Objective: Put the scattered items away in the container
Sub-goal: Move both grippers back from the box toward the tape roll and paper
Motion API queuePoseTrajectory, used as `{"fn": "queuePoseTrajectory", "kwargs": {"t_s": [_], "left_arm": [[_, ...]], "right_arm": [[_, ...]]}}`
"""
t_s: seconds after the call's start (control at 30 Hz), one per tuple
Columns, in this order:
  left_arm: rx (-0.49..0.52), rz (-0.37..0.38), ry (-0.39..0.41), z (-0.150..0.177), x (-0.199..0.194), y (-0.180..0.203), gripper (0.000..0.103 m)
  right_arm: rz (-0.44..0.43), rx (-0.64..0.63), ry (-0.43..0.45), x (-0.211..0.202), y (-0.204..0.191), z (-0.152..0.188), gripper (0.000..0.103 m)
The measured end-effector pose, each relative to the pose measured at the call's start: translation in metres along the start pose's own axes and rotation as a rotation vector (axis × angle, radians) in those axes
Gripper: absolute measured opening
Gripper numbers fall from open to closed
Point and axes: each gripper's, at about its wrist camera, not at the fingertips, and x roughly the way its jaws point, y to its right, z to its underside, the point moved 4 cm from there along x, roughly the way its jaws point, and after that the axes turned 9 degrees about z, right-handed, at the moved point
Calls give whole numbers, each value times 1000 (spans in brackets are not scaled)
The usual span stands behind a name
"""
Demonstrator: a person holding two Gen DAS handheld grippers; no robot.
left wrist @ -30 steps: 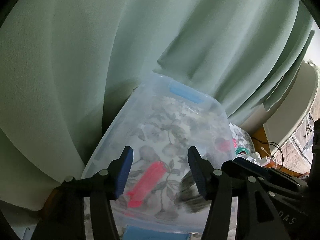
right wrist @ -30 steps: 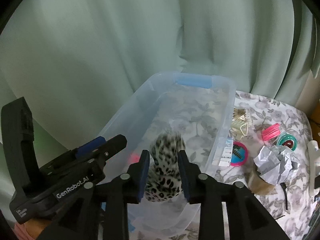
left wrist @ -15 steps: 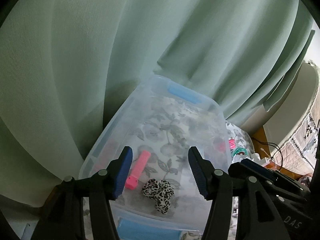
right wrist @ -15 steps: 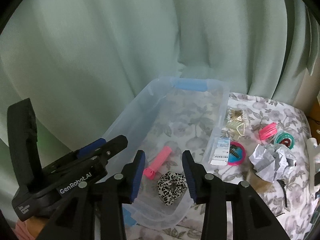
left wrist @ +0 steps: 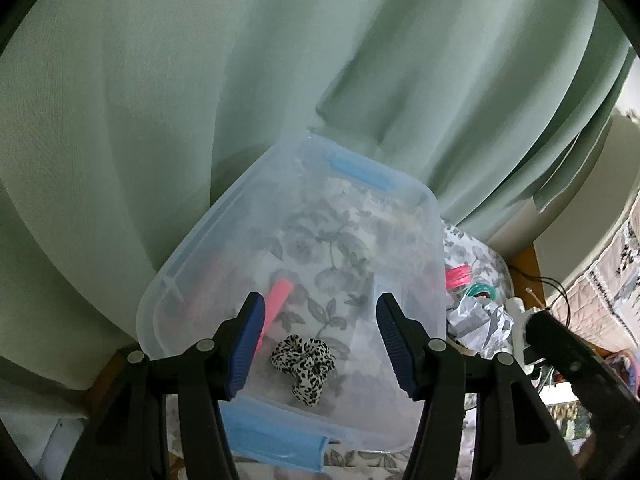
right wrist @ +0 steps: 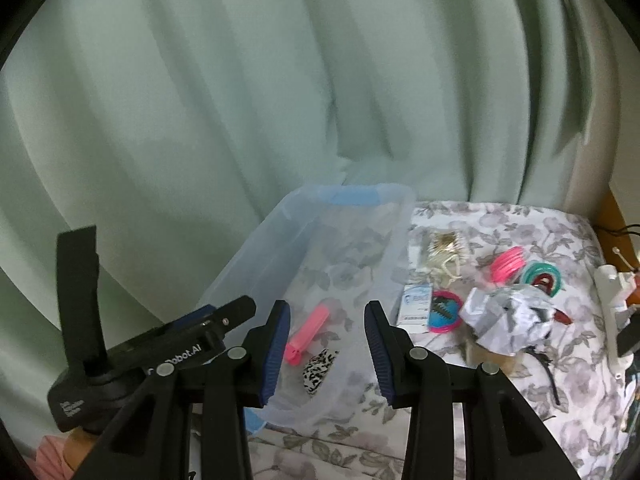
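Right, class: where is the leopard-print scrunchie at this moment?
The leopard-print scrunchie lies inside the clear plastic container, near its front wall, just right of the pink clip. Neither gripper touches it.

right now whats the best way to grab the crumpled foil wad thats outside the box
Grip the crumpled foil wad across its middle, coming down from above with the right gripper, which is open and empty. It is a raised, irregular lump with no handle, and the pink ring crowds its left side, so a sideways approach looks riskier.
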Motion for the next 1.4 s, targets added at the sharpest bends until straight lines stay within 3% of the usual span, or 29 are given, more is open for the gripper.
{"fn": "queuePoseTrajectory", "kwargs": {"t_s": [0.4,0.63,0.9,1.07,1.4], "left_arm": [[28,115,26,7,-14,63,59],[122,143,23,17,-10,109,59],[227,136,-35,35,7,143,59],[287,160,-92,49,20,160,59],[381,113,-258,92,74,170,59]], "right_arm": [[9,144,108,-53,70,2,42],[30,233,151,-76,117,9,42],[76,321,174,-88,168,26,42],[116,409,151,-81,203,37,42],[135,499,62,-49,239,56,47]]}}
